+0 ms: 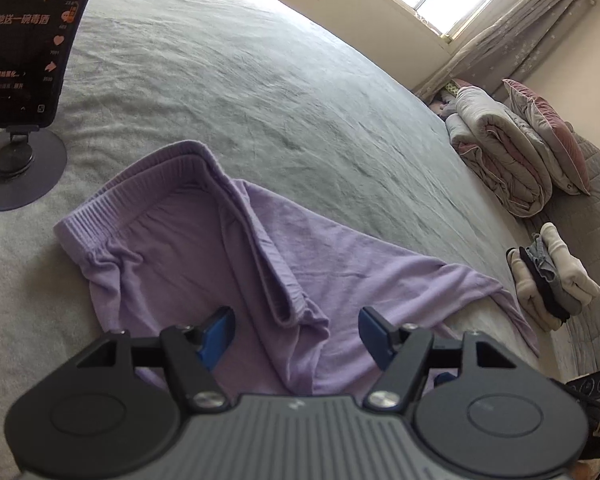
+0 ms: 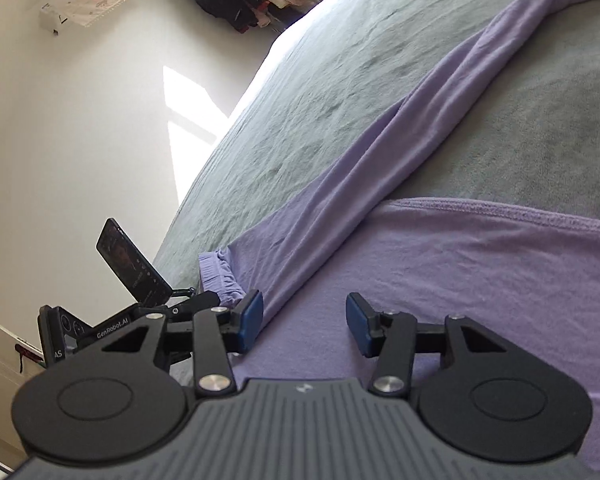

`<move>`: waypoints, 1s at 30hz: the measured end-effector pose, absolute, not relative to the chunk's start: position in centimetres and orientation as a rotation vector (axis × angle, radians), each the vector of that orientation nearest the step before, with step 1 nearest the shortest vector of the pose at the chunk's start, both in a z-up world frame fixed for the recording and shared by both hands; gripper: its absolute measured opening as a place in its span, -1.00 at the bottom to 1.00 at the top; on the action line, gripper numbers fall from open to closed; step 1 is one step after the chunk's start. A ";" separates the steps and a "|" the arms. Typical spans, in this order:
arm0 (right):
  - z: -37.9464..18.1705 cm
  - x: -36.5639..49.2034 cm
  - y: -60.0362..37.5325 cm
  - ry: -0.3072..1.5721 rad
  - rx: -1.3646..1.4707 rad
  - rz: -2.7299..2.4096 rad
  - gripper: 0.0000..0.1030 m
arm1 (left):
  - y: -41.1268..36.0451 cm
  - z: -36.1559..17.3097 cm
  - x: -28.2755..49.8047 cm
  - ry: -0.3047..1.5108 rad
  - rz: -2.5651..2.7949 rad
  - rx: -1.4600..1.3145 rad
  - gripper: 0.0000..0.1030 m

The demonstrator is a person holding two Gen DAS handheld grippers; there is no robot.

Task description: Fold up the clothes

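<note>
Left tool [image 1: 296,334] has jaws spread wide, holding nothing, hovering over the near edge of the purple pants [image 1: 220,256]. Right tool [image 2: 304,322] also wide apart and empty, low over the purple fabric, left fingertip [image 2: 250,316] right beside a long rolled fold.

Grey bed [image 1: 260,92] fills both views, sheet wrinkled. Purple pants lie on the bed near its front edge, waistband [image 1: 140,196] open and toward the phone side, one leg stretching away across the sheet in the right wrist view. Folded quilt [image 1: 504,152] and pink pillow [image 1: 548,128] sit far right by the curtain. Small pile of folded clothes [image 1: 548,276] sits well apart from the pants. Phone on round stand [image 1: 20,40], screen lit, left of the waistband.
</note>
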State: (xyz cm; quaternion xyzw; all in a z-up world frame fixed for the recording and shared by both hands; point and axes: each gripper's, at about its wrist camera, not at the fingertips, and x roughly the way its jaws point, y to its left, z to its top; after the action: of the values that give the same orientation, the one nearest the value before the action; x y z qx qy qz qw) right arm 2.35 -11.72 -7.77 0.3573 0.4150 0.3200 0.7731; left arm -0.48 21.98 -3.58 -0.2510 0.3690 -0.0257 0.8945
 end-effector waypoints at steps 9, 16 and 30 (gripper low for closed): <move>-8.7 3.3 -8.8 0.905 0.861 0.742 -0.25 | 22.3 -3.5 -0.2 0.669 -0.018 -0.525 -0.21; -8.5 3.7 -8.4 0.905 0.874 0.712 -0.25 | 26.2 -3.3 -1.9 0.646 -0.015 -0.652 -0.87; -7.2 2.4 -7.2 0.856 0.900 0.575 -0.15 | 33.4 -3.1 -6.0 0.626 0.030 -0.948 -0.59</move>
State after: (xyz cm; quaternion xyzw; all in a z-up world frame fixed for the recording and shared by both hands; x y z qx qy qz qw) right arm 2.43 -7.24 -7.25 0.4158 0.3953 0.2655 0.7748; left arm -6.00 33.44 -3.08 -0.4489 0.2964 0.0141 0.8429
